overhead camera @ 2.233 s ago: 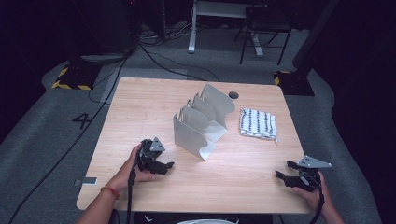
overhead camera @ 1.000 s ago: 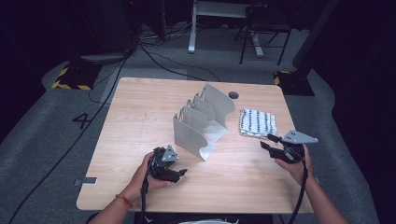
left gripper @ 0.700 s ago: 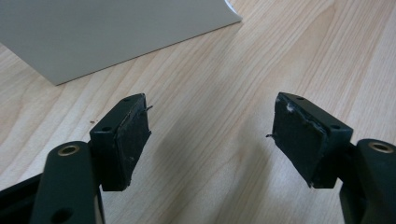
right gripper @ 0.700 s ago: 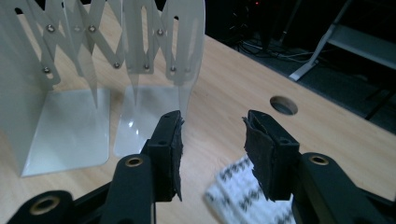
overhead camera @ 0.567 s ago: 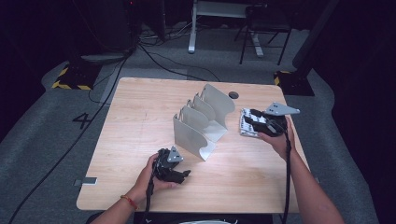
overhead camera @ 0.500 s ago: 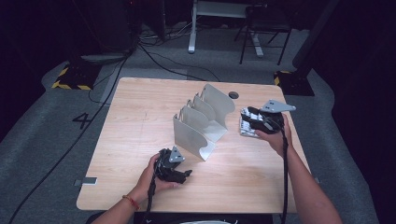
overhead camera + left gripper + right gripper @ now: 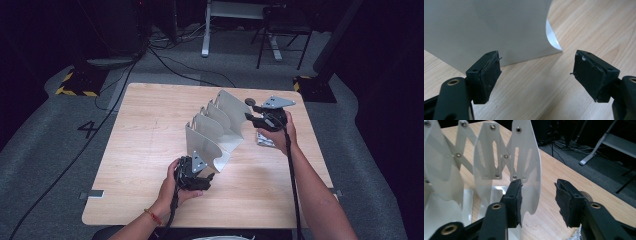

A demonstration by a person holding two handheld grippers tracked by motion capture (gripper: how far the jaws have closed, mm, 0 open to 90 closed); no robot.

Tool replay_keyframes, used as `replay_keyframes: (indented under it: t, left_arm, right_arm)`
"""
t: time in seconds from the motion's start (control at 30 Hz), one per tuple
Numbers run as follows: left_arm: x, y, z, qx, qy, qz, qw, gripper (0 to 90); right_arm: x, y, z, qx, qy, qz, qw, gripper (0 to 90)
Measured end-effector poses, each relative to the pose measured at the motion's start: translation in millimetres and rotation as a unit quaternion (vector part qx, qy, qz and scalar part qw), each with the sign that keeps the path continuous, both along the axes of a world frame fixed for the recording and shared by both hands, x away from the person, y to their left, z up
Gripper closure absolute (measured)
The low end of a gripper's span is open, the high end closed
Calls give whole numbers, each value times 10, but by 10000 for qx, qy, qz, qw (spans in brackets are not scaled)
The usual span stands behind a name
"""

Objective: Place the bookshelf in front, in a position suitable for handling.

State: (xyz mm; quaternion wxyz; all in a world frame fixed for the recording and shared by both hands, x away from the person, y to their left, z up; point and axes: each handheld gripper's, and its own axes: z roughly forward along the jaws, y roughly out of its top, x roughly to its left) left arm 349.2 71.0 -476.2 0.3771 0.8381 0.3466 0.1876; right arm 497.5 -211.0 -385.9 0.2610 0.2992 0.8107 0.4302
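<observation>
You held both grippers' jaws apart on nothing, left gripper (image 7: 206, 176) at the folding rack's (image 7: 216, 127) seven o'clock end, right gripper (image 7: 253, 111) at two o'clock, likely to grab both ends.

The surface (image 7: 150, 130) is evenly lit from above; the surroundings stay dark. Both gripper views are sharp up close, softer farther off.
</observation>
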Motion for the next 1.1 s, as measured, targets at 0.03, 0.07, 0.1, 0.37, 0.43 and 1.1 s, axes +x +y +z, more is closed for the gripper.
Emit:
replay_keyframes:
  t: [0.03, 0.07, 0.1, 0.37, 0.43, 1.1]
  left_arm:
    - [20, -5, 6, -64, 36, 21, 10000, 222]
    - [33, -9, 11, -75, 1, 49, 10000, 222]
    - [42, -22, 13, -85, -31, 96, 9999, 222]
    - [127, -44, 40, -377, -49, 266, 9989, 218]
    - [94, -59, 52, -294, -197, 278, 9990, 226]
    - [-22, 112, 90, -335, -527, 431, 9971, 204]
  right_arm:
    - [22, 6, -14, 15, 11, -26, 10000, 597]
    - [74, -3, -38, 119, 82, -67, 9999, 631]
    - [74, -3, -38, 119, 82, -67, 9999, 631]
    - [165, 20, -58, 189, 173, 52, 9997, 786]
    - [154, 60, -64, 107, 185, 106, 9997, 825]
    - [-337, 94, -29, 98, 378, -344, 9986, 886]
